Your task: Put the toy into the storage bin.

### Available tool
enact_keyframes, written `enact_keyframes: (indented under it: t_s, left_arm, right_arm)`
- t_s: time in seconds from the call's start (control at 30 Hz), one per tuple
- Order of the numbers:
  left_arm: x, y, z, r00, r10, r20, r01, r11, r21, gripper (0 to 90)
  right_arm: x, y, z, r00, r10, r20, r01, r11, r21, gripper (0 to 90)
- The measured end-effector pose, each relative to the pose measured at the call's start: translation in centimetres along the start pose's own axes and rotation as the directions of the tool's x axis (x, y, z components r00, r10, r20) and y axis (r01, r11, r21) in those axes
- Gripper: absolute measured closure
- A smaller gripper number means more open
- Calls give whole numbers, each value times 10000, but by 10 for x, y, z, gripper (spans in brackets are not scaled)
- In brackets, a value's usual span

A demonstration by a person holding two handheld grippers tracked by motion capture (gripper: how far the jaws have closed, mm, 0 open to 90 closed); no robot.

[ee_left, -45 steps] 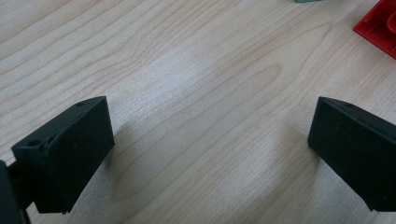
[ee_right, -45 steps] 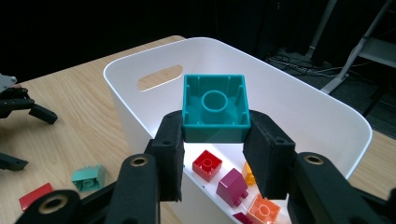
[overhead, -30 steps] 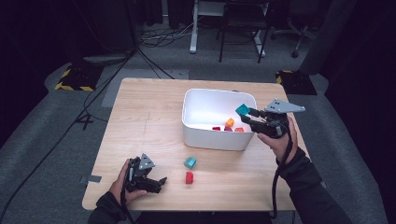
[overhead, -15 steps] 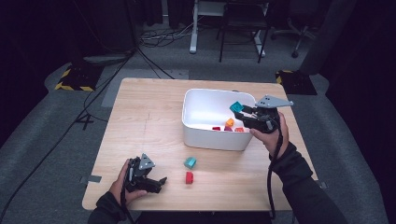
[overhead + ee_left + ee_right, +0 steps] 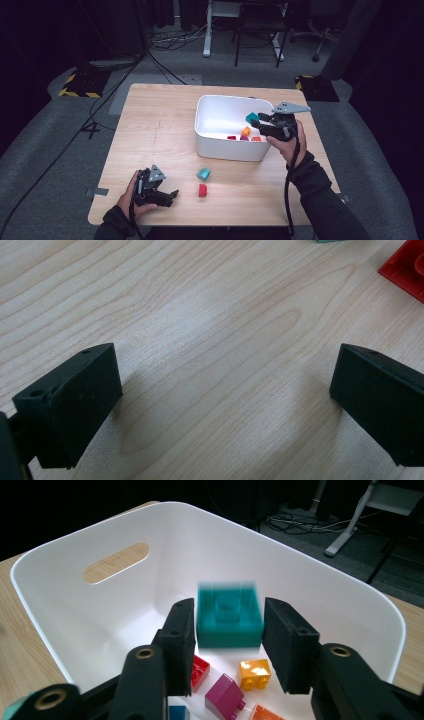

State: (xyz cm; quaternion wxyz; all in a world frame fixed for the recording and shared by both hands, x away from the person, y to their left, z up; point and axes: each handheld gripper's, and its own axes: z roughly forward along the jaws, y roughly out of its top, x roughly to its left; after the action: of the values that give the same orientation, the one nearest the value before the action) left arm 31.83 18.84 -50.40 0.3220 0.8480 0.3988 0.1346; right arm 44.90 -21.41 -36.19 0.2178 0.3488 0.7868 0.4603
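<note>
My right gripper (image 5: pixel 256 121) hangs over the right part of the white bin (image 5: pixel 220 100). A teal brick (image 5: pixel 230 617) sits between its jaws, blurred while the jaws look sharp. The jaws have just been opening, and slim gaps show on both sides of the brick. Below it in the bin (image 5: pixel 115 525) lie a yellow-orange brick (image 5: pixel 254 672), a magenta one (image 5: pixel 225 695) and a red one (image 5: pixel 200 670). My left gripper (image 5: pixel 170 194) rests on the table at the front left, jaws wide open with bare wood between them (image 5: pixel 225 405).
A second teal brick (image 5: pixel 203 174) and a red brick (image 5: pixel 202 190) lie on the table in front of the bin, just right of the left gripper. The red brick (image 5: pixel 407 265) shows at the upper right of the left gripper view. Cables and chair legs stand beyond the table.
The right gripper has carried the teal brick leftward and slightly down, from the bin's right rim to over its inside. The left gripper has stayed put.
</note>
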Motion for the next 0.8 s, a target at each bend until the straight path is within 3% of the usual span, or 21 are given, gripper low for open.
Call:
enact_keyframes:
  t_s: [0.43, 0.5, 0.63, 0.8]
  left_arm:
    - [0, 0, 0, 10000, 21, 18, -21, 10000, 6, 5]
    - [0, 0, 0, 10000, 14, 9, -14, 10000, -1, 5]
    - [0, 0, 0, 10000, 14, -7, -14, 10000, 5, 5]
    - [0, 0, 0, 10000, 11, -16, -11, 10000, -7, 5]
  right_arm:
    - [5, -3, -11, 9997, -166, -167, 161, 9995, -273, 495]
    - [8, -3, -17, 9985, -268, -478, 246, 9986, -459, 478]
    - [20, 0, -29, 9956, -649, -680, 602, 9958, -696, 446]
    - [40, -2, -43, 9796, -993, -1747, 801, 9903, -1138, 411]
